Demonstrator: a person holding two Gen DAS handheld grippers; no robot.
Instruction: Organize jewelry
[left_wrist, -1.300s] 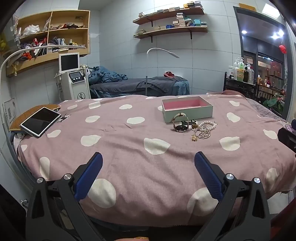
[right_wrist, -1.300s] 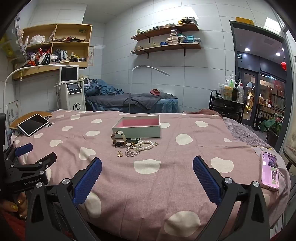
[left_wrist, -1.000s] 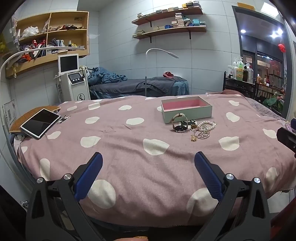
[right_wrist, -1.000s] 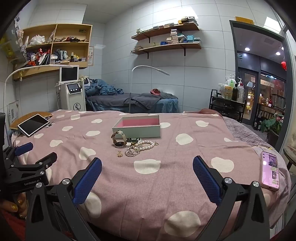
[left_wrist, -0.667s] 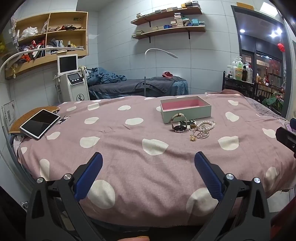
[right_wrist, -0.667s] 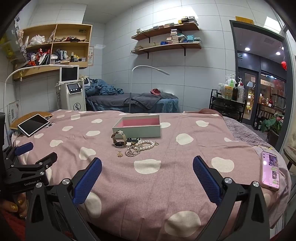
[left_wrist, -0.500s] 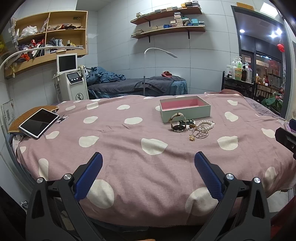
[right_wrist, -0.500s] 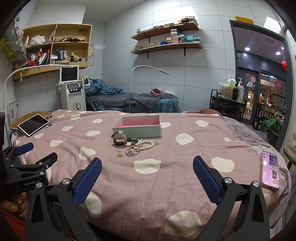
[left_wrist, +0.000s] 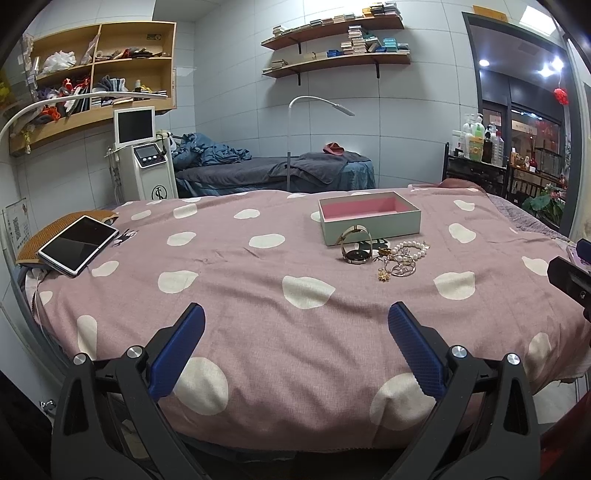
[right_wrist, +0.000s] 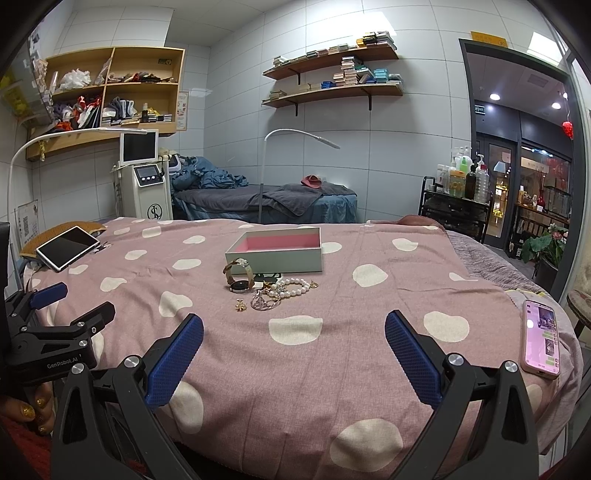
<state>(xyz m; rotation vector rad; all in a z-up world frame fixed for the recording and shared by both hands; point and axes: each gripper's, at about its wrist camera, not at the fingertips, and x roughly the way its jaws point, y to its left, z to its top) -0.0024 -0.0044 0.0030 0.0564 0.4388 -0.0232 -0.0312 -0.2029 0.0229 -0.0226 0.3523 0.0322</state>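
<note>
Jewelry pile (right_wrist: 275, 291) sits mid-bed on the spotted pink blanket (right_wrist: 369, 354), just in front of the open pink-lined box (right_wrist: 275, 251): gold watch (left_wrist: 356, 247), pearl bracelet (right_wrist: 293, 286), small gold charm (right_wrist: 241, 305). Left gripper (left_wrist: 295, 347) and right gripper (right_wrist: 293, 350) both hover at the near edge, jaws spread wide, holding nothing, well apart from the pile. Tablet (left_wrist: 78, 244) far left, phone (right_wrist: 540, 338) at right edge.

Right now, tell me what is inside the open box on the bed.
The box shows only pink lining; its near wall hides the front of the floor. The watch and pearl bracelet lie outside, before it.
</note>
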